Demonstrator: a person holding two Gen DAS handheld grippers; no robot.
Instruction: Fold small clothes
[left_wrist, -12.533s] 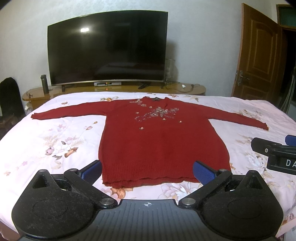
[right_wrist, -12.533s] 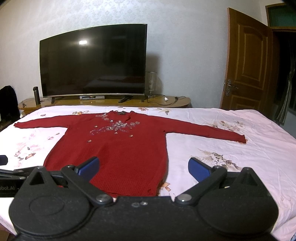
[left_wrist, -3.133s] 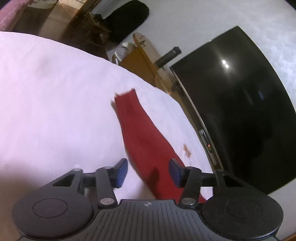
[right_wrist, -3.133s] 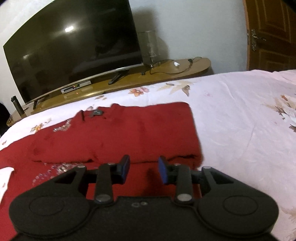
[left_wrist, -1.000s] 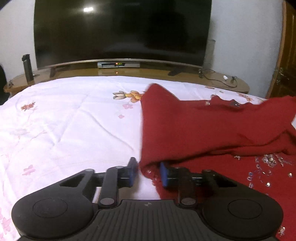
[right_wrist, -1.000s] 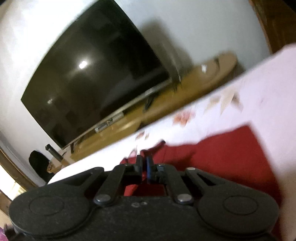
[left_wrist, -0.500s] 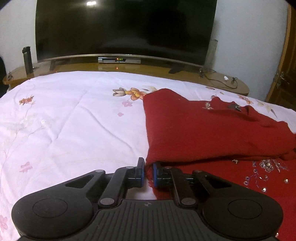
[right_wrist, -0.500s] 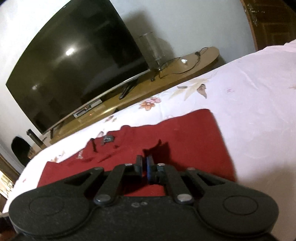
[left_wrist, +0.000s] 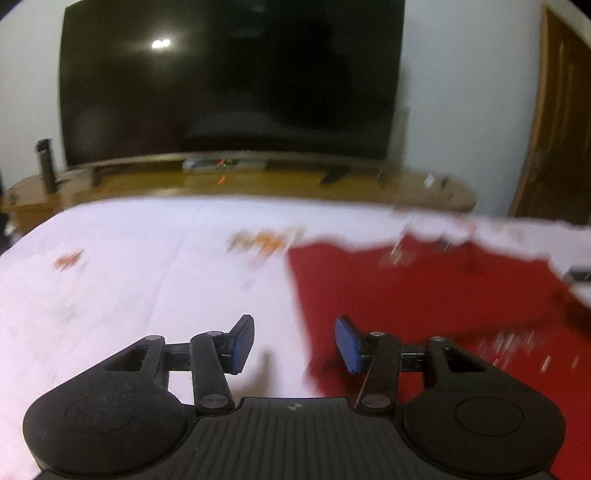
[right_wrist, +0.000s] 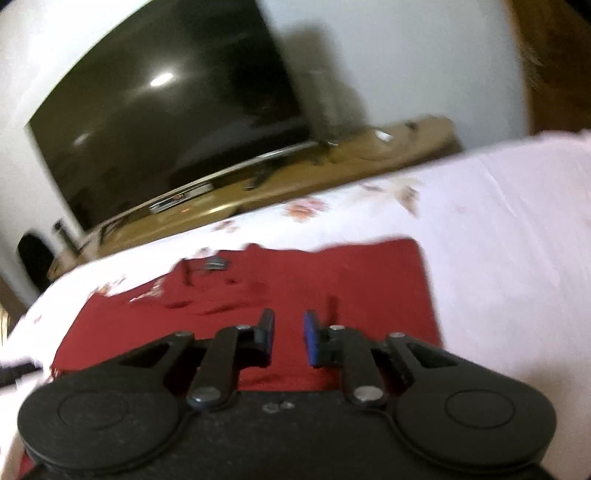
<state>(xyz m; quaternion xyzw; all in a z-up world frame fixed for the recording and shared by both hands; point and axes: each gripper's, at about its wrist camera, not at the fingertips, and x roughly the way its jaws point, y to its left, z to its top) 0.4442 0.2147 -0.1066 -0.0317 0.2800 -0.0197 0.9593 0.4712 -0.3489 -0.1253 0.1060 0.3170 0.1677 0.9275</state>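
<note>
Both jaws now parted — knit sweater (left_wrist: 424, 295) released.

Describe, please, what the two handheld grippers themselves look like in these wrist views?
Both the left gripper and right gripper are matte black plastic: two round discs at the base, angled linkage bars with silver pivot screws, and blue pads on the fingertips. The left body is ribbed. No cables show.

A deep red knitted sweater (left_wrist: 424, 295) with pale beaded trim lies on a pale pink bedsheet (left_wrist: 129, 288) printed with orange-brown flowers. Beyond the sheet, a black television screen (left_wrist: 229, 81) stands on a yellow-brown wooden cabinet (left_wrist: 155, 182).
</note>
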